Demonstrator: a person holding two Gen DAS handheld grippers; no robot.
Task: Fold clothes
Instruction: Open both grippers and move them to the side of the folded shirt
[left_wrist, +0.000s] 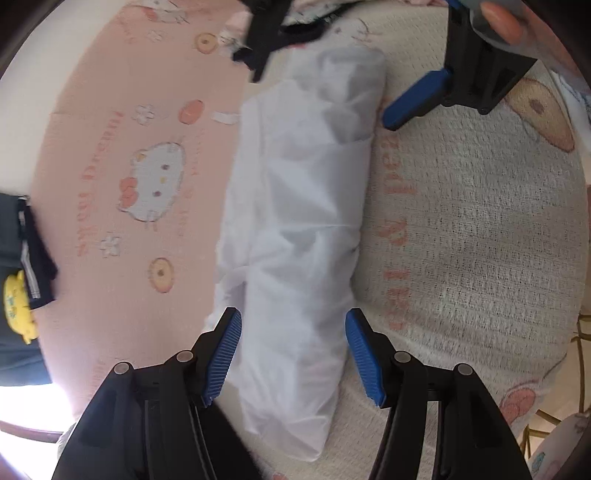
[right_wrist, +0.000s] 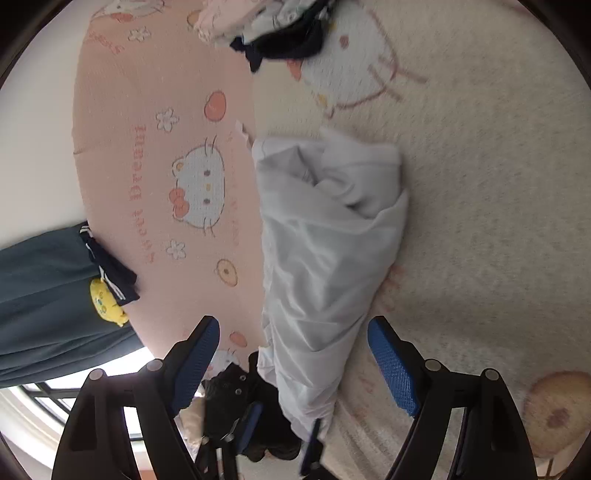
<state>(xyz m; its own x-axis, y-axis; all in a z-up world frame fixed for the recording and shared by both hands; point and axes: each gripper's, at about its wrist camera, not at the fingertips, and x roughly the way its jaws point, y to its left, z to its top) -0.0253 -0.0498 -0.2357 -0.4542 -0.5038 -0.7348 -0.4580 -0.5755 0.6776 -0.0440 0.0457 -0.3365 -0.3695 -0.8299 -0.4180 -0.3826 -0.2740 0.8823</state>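
White, thin and loosely rolled, the folded white garment (left_wrist: 295, 229) lies lengthwise along the seam where the pink printed half of the cartoon-cat bedspread (left_wrist: 110, 155) meets its cream waffle-textured half (left_wrist: 480, 229).

Left wrist view: the left gripper (left_wrist: 293, 354), black with ribbed blue pads, straddles the near end of the garment. Its jaws stand apart on either side of the roll; whether the pads touch the cloth cannot be told, and no pinch shows. At the far end, upper right, the right gripper (left_wrist: 417, 99) hovers beside the roll, one blue pad visible and a fingertip of the person's hand (left_wrist: 498, 22) on its body.

Right wrist view: the right gripper (right_wrist: 293, 362) has its jaws spread wide, with only the garment's (right_wrist: 325, 240) narrow tail between them, untouched by either pad. The left gripper (right_wrist: 280, 432) appears below, at the lower end of the cloth, partly hidden and blurred.

Surroundings: a heap of dark and pale unfolded clothes (right_wrist: 280, 33) sits at the far edge of the bedspread (right_wrist: 155, 177), well apart from the white roll. A dark navy striped garment (right_wrist: 110, 266) hangs over the bed's left edge, beside a small yellow plush toy (right_wrist: 105, 301) and a dark teal cloth (right_wrist: 44, 295).
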